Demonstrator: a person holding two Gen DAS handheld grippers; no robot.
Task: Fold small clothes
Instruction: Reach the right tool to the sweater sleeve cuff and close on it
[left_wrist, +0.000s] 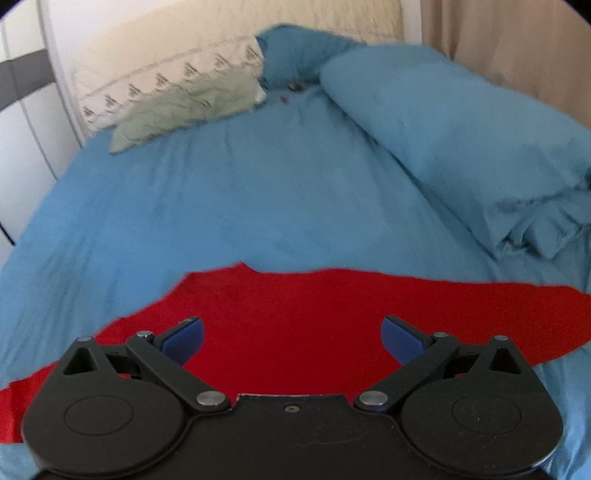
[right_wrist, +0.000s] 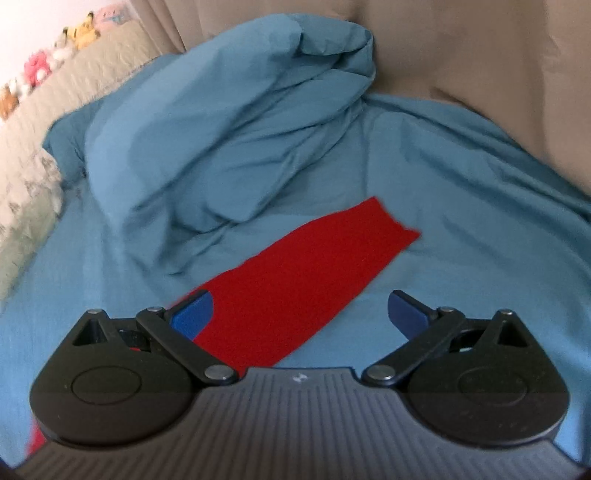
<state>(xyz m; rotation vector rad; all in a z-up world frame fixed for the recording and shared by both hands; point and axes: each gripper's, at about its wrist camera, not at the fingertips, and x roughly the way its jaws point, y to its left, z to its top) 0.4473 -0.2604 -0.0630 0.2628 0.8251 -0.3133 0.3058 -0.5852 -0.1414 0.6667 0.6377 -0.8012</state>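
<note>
A red garment (left_wrist: 295, 310) lies flat on the blue bed sheet (left_wrist: 221, 206). In the left wrist view it spreads across the frame, right under my left gripper (left_wrist: 291, 334), which is open and empty above it. In the right wrist view a long red strip of the garment (right_wrist: 295, 284) runs from under my right gripper (right_wrist: 301, 314) up to the right, ending in a straight hem. The right gripper is open and empty, its left blue pad (right_wrist: 194, 314) over the red cloth.
A bunched blue duvet (left_wrist: 461, 140) lies on the right of the bed and also shows in the right wrist view (right_wrist: 229, 122). A pale green pillow (left_wrist: 184, 107) and a patterned pillow (left_wrist: 166, 74) lie at the head. Beige curtain (right_wrist: 480, 55) stands behind. Plush toys (right_wrist: 55, 48) line the headboard.
</note>
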